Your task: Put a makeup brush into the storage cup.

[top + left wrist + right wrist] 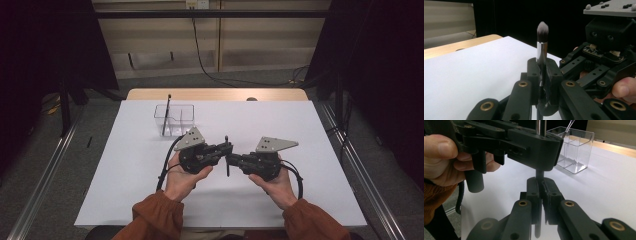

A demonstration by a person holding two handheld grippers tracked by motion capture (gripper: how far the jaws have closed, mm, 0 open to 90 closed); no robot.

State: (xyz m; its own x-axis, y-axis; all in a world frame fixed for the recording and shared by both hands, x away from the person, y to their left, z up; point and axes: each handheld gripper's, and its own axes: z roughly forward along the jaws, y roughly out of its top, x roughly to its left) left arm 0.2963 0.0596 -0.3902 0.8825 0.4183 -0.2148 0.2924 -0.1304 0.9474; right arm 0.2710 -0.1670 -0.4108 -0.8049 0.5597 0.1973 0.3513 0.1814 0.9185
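Observation:
A make-up brush [227, 150] with a black handle, a silver ferrule and a grey-white tuft [542, 37] stands upright over the white table top, between the two hands. My left gripper [226, 147] is shut on it just under the ferrule, with the pads [534, 72] pressed to the handle. My right gripper [231, 160] comes in from the right and is shut on the black handle [539, 173] lower down, directly beneath the left gripper's jaws. The two grippers meet nose to nose at the brush.
A clear plastic organiser [174, 120] with compartments stands at the back left of the white sheet [280, 125], with a thin dark brush [166, 115] leaning in it. The organiser [574, 150] is beyond the left gripper. The table's wooden far edge [215, 94] runs behind.

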